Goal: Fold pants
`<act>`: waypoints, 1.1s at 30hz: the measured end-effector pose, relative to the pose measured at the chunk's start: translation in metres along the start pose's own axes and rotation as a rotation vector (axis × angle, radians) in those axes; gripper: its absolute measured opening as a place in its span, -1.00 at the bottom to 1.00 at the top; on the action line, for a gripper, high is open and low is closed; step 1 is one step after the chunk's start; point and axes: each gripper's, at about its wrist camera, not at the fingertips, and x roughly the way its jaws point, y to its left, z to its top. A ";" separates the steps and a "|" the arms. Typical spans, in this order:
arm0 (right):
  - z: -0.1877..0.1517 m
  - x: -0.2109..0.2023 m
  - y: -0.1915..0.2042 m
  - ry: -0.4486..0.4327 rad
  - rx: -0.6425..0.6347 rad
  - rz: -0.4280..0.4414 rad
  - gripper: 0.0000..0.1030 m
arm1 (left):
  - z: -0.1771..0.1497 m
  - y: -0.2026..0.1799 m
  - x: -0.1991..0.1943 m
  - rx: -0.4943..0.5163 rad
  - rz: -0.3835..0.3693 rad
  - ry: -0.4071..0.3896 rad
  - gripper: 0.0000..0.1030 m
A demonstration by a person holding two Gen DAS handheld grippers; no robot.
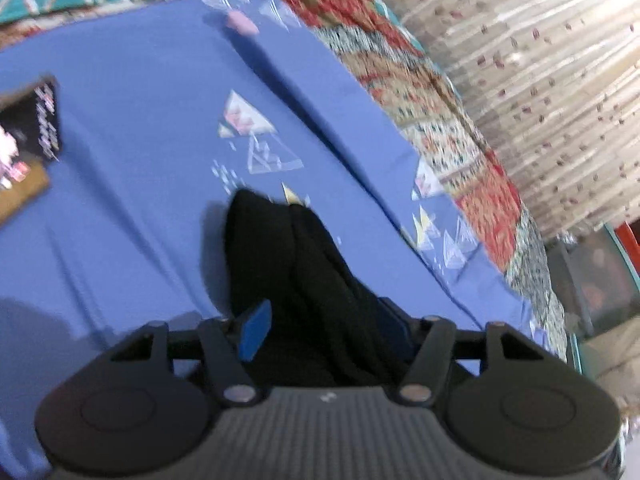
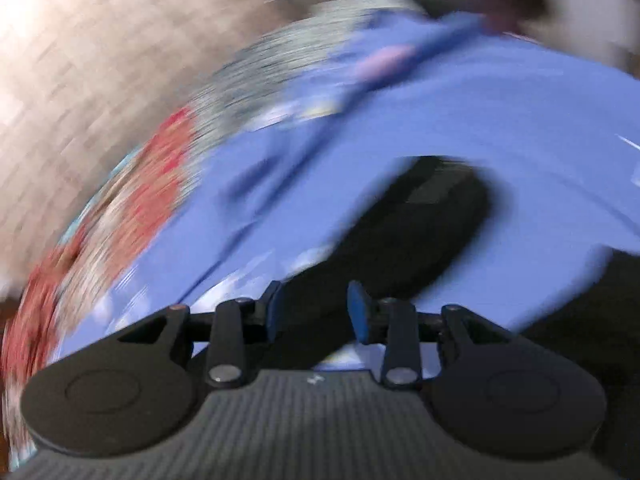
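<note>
Black pants [image 1: 304, 280] are pinched by both the left gripper [image 1: 324, 332] and the right gripper [image 2: 316, 312], trailing toward twelve o'clock over a blue sheet [image 1: 132, 208]

Pants [image 1: 304, 280] matt black cloth; sheet [image 1: 120, 100] smooth blue cotton-like fabric.

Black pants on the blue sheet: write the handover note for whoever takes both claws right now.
Left claw: shut on the black pants, fabric bunched between its blue pads and trailing forward over the blue sheet.
Right claw: black fabric runs between its pads; that view is heavily blurred, so grip is uncertain.
Pants: raised off the sheet at the held ends, not flat.
Done: both ends picked up, it seems.
Left: bring the ends together, lay flat, finish the fold.
</note>
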 end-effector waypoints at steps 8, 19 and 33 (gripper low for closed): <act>-0.108 0.084 0.225 0.264 -0.645 0.371 -0.25 | -0.043 0.018 0.044 0.082 0.080 0.079 -0.04; -0.237 0.180 0.351 0.531 -0.939 0.503 -0.08 | -0.054 0.026 0.040 0.159 0.038 0.055 -0.06; -0.222 0.161 0.389 0.092 -1.046 0.322 -0.78 | -0.060 0.026 0.039 0.196 0.028 0.043 -0.06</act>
